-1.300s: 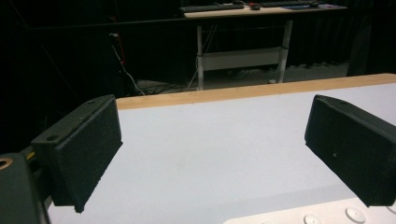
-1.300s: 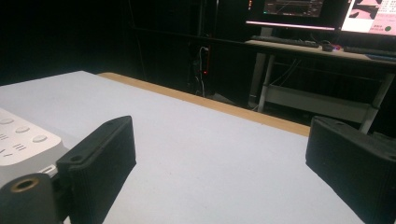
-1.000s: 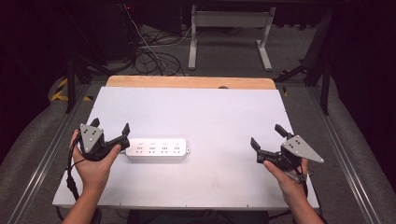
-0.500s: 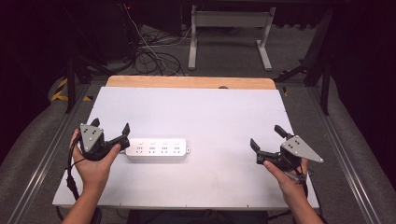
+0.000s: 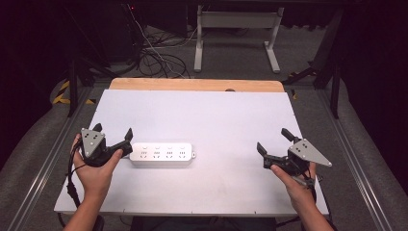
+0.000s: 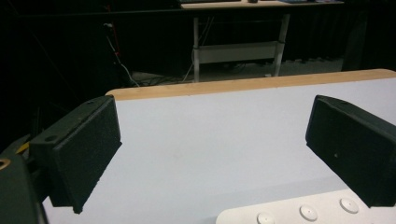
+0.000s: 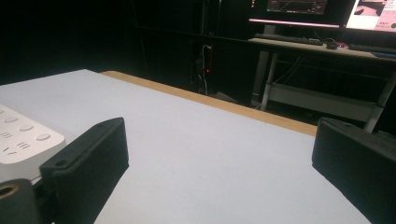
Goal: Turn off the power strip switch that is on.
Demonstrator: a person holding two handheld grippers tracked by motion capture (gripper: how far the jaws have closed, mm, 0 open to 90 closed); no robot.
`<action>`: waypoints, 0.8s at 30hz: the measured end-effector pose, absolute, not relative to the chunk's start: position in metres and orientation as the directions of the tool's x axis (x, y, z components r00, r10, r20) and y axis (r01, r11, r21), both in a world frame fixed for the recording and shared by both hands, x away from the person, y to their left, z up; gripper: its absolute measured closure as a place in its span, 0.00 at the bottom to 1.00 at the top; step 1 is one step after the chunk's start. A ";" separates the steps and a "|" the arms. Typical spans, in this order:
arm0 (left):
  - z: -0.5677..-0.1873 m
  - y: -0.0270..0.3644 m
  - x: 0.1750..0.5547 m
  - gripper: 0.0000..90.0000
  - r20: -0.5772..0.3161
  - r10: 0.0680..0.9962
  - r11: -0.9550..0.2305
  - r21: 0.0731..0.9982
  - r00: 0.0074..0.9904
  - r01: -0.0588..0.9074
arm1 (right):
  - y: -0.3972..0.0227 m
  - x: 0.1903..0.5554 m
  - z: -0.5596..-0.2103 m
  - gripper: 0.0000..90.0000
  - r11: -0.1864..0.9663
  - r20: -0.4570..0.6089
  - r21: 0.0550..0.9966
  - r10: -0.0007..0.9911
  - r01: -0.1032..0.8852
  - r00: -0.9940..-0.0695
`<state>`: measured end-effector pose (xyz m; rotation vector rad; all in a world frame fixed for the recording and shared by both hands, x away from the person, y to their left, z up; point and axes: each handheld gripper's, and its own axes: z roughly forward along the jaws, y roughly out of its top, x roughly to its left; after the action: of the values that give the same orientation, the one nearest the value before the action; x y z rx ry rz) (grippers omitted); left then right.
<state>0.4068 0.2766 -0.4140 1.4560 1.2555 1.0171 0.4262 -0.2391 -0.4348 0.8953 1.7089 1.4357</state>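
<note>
Worktop [image 5: 231, 110] with a pale grey-white surface and a light wooden far edge, seen from above, with a white rectangular plastic power strip [image 5: 161, 154] lying flat on its left half, long side running left to right. Left tongs [image 5: 114, 140], black with a grey three-cornered plate on top, are held in the person's left hand [image 5: 96, 168] at the strip's left end; the jaws stand wide apart and hold nothing, one jaw tip just beside or touching the strip's near-left corner, though which cannot be told from the high view. In the left gripper view the strip [image 6: 308, 212] shows as a white corner with round sockets at the lower right, beneath the right-hand jaw rather than between the two. Right tongs [image 5: 273, 140], of the same build, are held in the right hand [image 5: 298, 185] over bare worktop, well apart from the strip's right end; their jaws are likewise spread and empty. In the right gripper view the strip [image 7: 23, 140] lies off to the left, beyond the left-hand jaw.

Step in hand, as judged: approach, before any grasp. The next move appears to call for the left tongs to shift sideways so that the strip's end sits between the jaws, then to close across its narrow width; the right tongs would need to travel across the open surface to reach the opposite end. A smooth, low casing may slide if pinched off-centre.
</note>
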 end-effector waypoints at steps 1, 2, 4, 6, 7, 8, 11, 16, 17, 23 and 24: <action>-0.414 0.277 0.407 0.05 0.017 0.991 -0.047 0.974 0.135 0.223 | -0.239 0.426 -0.435 0.05 0.139 -0.091 0.989 0.862 0.058 -0.499; -0.414 0.277 0.407 0.05 0.016 0.991 -0.046 0.974 0.136 0.222 | -0.238 0.426 -0.435 0.05 0.141 -0.093 0.988 0.860 0.057 -0.502; -0.414 0.277 0.408 0.05 0.012 0.990 -0.044 0.973 0.140 0.226 | -0.238 0.426 -0.435 0.05 0.144 -0.096 0.988 0.858 0.057 -0.504; -0.414 0.277 0.408 0.04 0.012 0.990 -0.044 0.974 0.141 0.223 | -0.238 0.425 -0.435 0.05 0.145 -0.097 0.988 0.860 0.058 -0.502; -0.414 0.276 0.408 0.04 0.012 0.990 -0.044 0.974 0.142 0.223 | -0.238 0.425 -0.435 0.05 0.143 -0.096 0.988 0.861 0.057 -0.500; -0.414 0.276 0.408 0.04 0.012 0.990 -0.044 0.974 0.143 0.223 | -0.239 0.425 -0.435 0.05 0.142 -0.094 0.988 0.861 0.059 -0.500; -0.414 0.276 0.409 0.05 0.015 0.989 -0.048 0.973 0.149 0.226 | -0.239 0.425 -0.435 0.05 0.141 -0.093 0.988 0.862 0.060 -0.498; -0.415 0.275 0.409 0.05 0.010 0.988 -0.045 0.973 0.152 0.227 | -0.240 0.424 -0.435 0.05 0.146 -0.099 0.988 0.863 0.056 -0.495; -0.415 0.275 0.410 0.05 0.012 0.988 -0.047 0.973 0.151 0.225 | -0.240 0.424 -0.435 0.05 0.146 -0.099 0.988 0.863 0.056 -0.495; -0.415 0.275 0.410 0.05 0.013 0.988 -0.049 0.972 0.156 0.230 | -0.240 0.424 -0.435 0.05 0.142 -0.095 0.988 0.864 0.057 -0.495; -0.415 0.275 0.410 0.05 0.013 0.988 -0.049 0.972 0.156 0.230 | -0.240 0.424 -0.435 0.05 0.144 -0.098 0.988 0.864 0.058 -0.495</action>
<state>0.4097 0.2747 -0.4147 1.4719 1.2453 0.9955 0.4238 -0.2400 -0.4349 0.8935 1.7071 1.4264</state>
